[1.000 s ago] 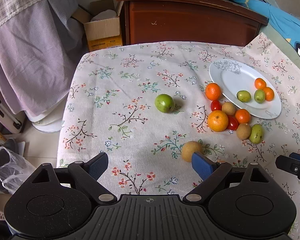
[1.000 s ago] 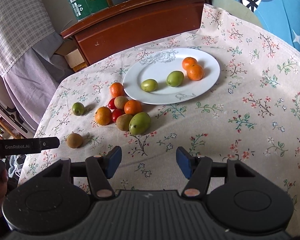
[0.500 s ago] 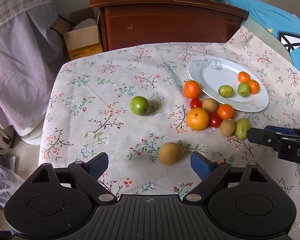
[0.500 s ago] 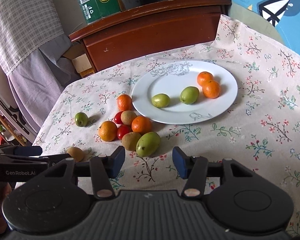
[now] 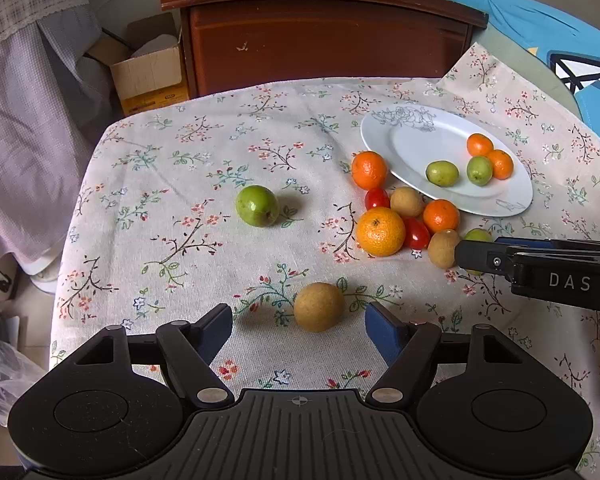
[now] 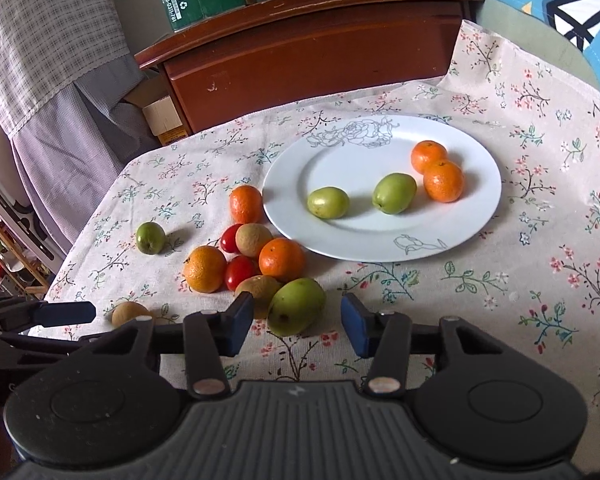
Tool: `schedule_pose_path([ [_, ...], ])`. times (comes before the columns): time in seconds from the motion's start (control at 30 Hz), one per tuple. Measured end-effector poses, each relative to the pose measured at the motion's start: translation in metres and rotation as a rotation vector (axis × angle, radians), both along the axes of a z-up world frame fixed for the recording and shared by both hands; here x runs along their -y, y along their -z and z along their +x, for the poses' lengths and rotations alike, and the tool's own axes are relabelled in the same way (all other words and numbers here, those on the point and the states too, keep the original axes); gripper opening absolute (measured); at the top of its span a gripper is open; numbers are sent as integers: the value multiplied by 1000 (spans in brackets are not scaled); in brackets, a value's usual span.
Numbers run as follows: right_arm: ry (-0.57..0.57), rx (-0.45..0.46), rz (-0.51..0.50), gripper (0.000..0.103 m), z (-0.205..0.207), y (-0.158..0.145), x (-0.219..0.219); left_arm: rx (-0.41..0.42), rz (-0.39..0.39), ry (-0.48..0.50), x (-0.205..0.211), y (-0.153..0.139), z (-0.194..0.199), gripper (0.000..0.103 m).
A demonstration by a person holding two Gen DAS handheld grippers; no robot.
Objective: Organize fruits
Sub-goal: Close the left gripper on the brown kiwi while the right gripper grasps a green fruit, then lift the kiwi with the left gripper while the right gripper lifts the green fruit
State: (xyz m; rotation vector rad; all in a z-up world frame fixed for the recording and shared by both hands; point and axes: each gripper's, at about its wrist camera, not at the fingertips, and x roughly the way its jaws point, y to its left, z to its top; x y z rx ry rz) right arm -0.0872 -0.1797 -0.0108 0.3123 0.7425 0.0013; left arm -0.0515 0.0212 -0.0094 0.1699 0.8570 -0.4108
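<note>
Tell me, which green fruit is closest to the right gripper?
The big oval green fruit beside the pile, between the right gripper's open fingers. The other three lie farther off.

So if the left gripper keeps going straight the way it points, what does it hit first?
Most likely the round tan-brown fruit, lying alone on the floral tablecloth just ahead between the left gripper's open jaws.

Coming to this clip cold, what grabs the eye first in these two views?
The white plate on the floral cloth, holding two oranges and two green fruits, with a bright pile of fruit at its near-left rim. Each claw, closing, frames one fruit: left claw the brown fruit, right claw the large green fruit.
</note>
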Motion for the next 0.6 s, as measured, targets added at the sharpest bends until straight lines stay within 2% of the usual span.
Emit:
schedule_pose_path([
  [0.07,-16,9,3,41,0,0,-2,-3,-12,-6,-1,0,1,67],
  [0.13,-23,16,-13,40,0,-1,-5,-10,-21,-5,-1,2,1,65],
  [0.17,-25,16,-18,39,0,-1,-6,-17,-20,2,0,3,1,58],
  [0.2,-25,14,-20,33,0,-1,-6,-14,-13,7,2,4,0,53],
  [0.23,-27,8,-17,31,0,-1,-6,-6,-5,12,3,4,-1,52],
  [0.43,-24,9,-21,31,-1,-1,-6,5,-4,17,5,5,-1,41],
  [0.6,-20,-9,-29,32,0,3,-6,13,0,15,5,5,-1,40],
])
